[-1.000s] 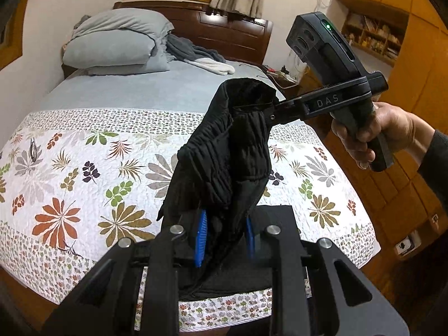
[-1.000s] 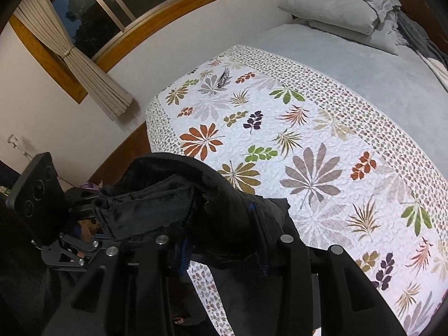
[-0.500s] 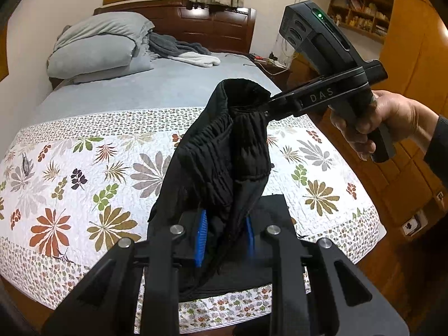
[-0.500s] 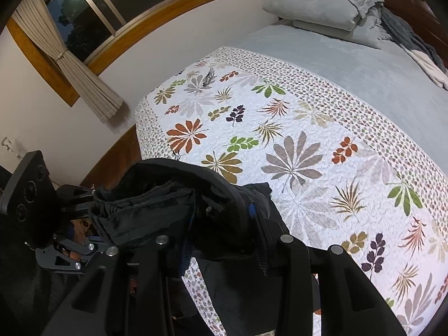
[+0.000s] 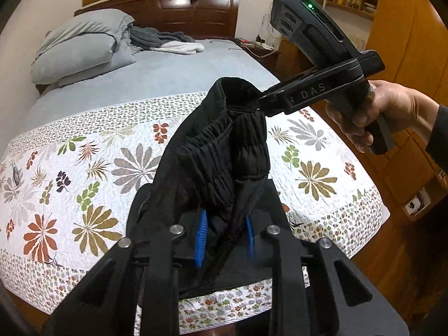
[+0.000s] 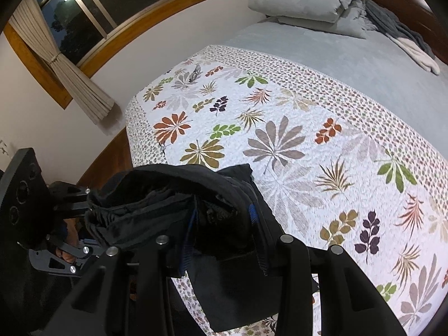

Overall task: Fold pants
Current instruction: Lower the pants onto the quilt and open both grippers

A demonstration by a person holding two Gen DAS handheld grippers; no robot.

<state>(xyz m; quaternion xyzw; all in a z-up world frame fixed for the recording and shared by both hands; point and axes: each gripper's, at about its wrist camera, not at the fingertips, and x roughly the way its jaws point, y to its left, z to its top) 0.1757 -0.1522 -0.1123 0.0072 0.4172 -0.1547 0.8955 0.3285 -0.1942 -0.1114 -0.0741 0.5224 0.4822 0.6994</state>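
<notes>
**Black pants held up over the foot of the bed**

The black pants (image 5: 224, 151) hung in the air between the two grippers, above the foot edge of the bed (image 5: 173, 75), with the lower cloth draping down onto the flowered quilt (image 5: 92, 173) near that edge. The left gripper (image 5: 225, 232) had its blue-padded fingers (image 5: 201, 235) clamped on a bunched stretch of the elastic waistband, the dark cloth filling the space between the pads. The right gripper (image 5: 259, 103), gripped in the person's right hand (image 5: 378, 117), came in from the side and pinched the far end of the same waistband at its highest point; a green light glowed on its housing. Seen from the right wrist, that gripper (image 6: 222, 224) was likewise squeezed onto thick gathered cloth of the pants (image 6: 173, 196), and the left gripper (image 6: 70, 218) showed beyond the fabric toward the bed's corner. The waistband ran slack between the two holds, sagging in folds. At the head of the bed lay grey pillows (image 5: 81, 47) stacked near the wooden headboard (image 5: 179, 11), with a rumpled dark and white blanket (image 5: 170, 42) beside them. A curtained window (image 6: 84, 19) stood in the wall beside the bed.
</notes>
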